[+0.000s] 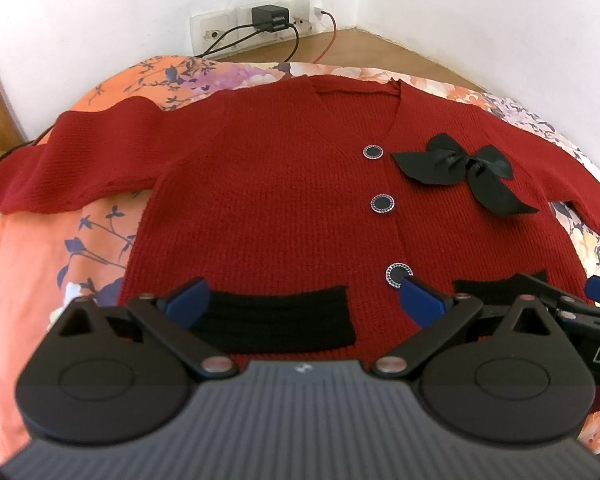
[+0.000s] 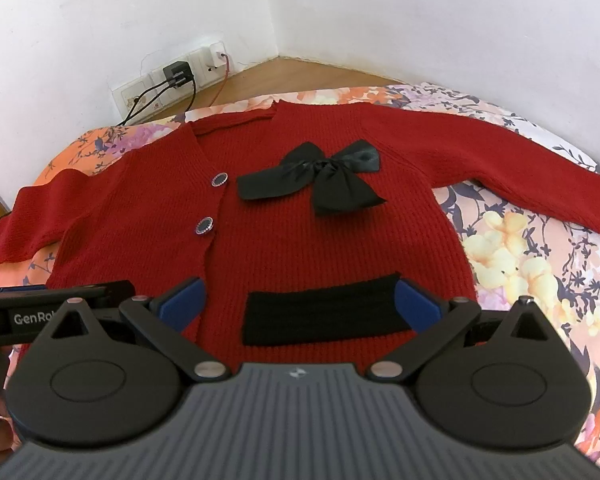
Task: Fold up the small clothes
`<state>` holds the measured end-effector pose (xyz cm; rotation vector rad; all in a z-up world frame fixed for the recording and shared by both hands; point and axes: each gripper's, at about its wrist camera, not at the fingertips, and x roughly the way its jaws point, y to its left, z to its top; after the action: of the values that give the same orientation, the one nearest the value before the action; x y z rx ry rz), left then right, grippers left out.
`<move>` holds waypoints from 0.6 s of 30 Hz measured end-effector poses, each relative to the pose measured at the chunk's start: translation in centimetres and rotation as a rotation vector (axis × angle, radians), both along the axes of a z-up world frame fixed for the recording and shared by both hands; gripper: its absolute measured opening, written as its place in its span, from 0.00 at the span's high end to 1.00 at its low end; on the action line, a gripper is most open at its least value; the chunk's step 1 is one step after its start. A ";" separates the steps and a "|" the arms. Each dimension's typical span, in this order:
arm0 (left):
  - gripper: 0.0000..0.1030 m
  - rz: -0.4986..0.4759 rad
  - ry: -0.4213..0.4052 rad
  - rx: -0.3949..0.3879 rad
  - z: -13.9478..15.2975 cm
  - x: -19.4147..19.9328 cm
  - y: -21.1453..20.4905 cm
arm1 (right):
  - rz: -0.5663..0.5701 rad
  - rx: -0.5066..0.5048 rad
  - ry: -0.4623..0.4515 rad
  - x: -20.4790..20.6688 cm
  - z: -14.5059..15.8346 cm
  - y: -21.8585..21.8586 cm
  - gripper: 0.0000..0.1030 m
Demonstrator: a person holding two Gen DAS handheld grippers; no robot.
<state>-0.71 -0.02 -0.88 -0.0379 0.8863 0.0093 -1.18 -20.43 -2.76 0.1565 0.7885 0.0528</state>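
Red knit cardigan lies flat, front up, on floral bedsheet; both sleeves spread out to the sides. Neckline at 12 o'clock in both views, hem at 6 o'clock under the grippers.

L gripper: jaws spread wide, nothing between the blue pads. Hovers over the lower front of cardigan; black pocket band sits between the two fingers, the right-hand pad just beside the lowest button. Contact w/ fabric: cannot tell.

R gripper: jaws also spread wide, empty. Second black pocket band lies between its fingers. L gripper body shows at 9 o'clock in the R wrist view (part of a printed label legible, rest cut off).

Black satin bow on the chest, at approx 2 o'clock from the middle button in the L wrist view. Three round dark buttons w/ silver rims down the placket, top button at the V of the neck.

Bkgd: white wall, socket strip w/ black charger plugged in, black and red cables trailing down to wood floor at 12 o'clock.
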 end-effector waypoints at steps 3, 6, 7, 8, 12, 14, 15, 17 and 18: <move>0.00 -0.002 0.000 0.001 0.1 -0.1 0.0 | -0.001 -0.002 -0.001 -0.3 -0.2 0.1 0.00; 0.00 -0.002 0.000 0.001 0.1 -0.1 -0.1 | -0.001 -0.003 0.000 -0.6 -0.4 0.4 0.00; 0.00 -0.002 0.001 0.001 0.1 0.0 -0.1 | 0.001 0.002 0.000 -0.5 -0.2 0.0 0.00; 0.00 -0.001 0.001 0.000 0.1 0.0 -0.1 | 0.000 0.003 0.002 -0.1 0.0 0.0 0.00; 0.00 -0.002 0.003 0.000 0.0 -0.1 -0.2 | 0.000 0.002 0.003 -0.2 0.0 0.0 0.00; 0.00 -0.001 0.003 0.000 0.0 -0.1 -0.2 | -0.002 0.002 0.004 -0.1 0.1 0.1 0.00; 0.00 0.000 0.004 0.000 0.0 0.0 -0.3 | -0.004 0.002 0.007 -0.1 0.1 0.1 0.00; 0.00 0.000 0.006 -0.001 -0.1 -0.1 -0.3 | -0.004 0.002 0.007 -0.1 0.1 0.1 0.00; 0.00 0.000 0.008 -0.001 -0.1 0.0 -0.3 | -0.004 0.002 0.007 -0.1 0.1 0.1 0.00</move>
<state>-0.72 -0.34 -0.98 -0.0389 0.8942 0.0089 -1.29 -20.33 -2.63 0.1599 0.7949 0.0493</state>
